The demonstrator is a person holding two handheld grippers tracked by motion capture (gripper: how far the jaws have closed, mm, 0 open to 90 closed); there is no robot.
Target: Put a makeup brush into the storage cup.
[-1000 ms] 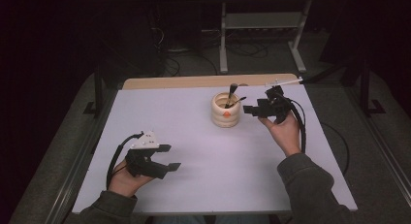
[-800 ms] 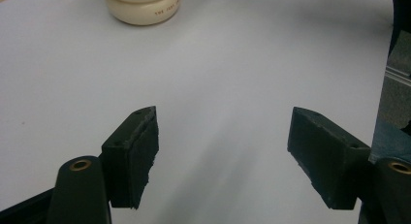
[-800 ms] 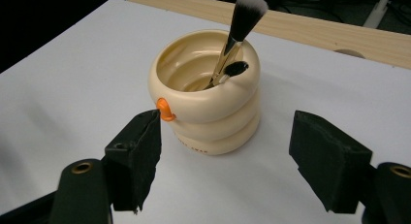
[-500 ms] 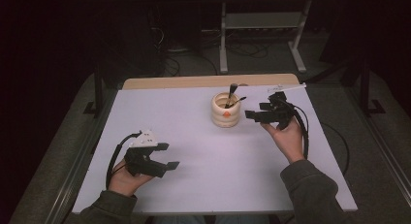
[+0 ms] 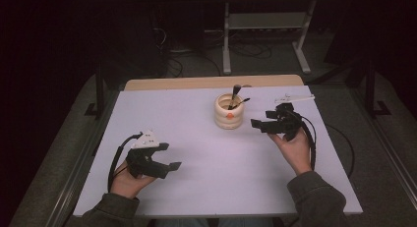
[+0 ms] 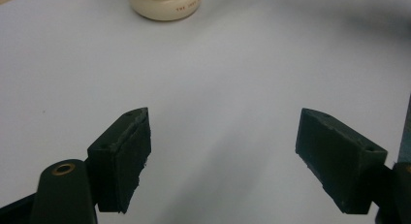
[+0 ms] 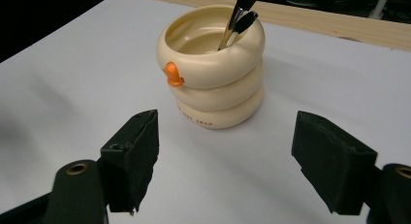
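Observation:
A cream cup [image 5: 229,111] shaped like three stacked rings stands at the middle back of the white table [image 5: 206,183]. It has a small orange knob [image 7: 172,73] on its side and two dark-handled brushes [image 7: 237,15] leaning inside. My right gripper [image 5: 261,120] is held open just right of the cup, pointing at it, with nothing between its jaws [image 7: 225,166]. My left gripper [image 5: 169,156] rests open at the front left, far from the cup [image 6: 165,3], and is empty [image 6: 223,161].
A thin white object [image 5: 294,97] lies at the table's back right, behind my right gripper. A wooden strip [image 5: 211,82] runs along the table's far edge. Metal stand legs [image 5: 265,40] and cables sit on the dark floor beyond.
My right gripper has drawn back a little from the cup, toward the person and slightly right. The left gripper has stayed in place.

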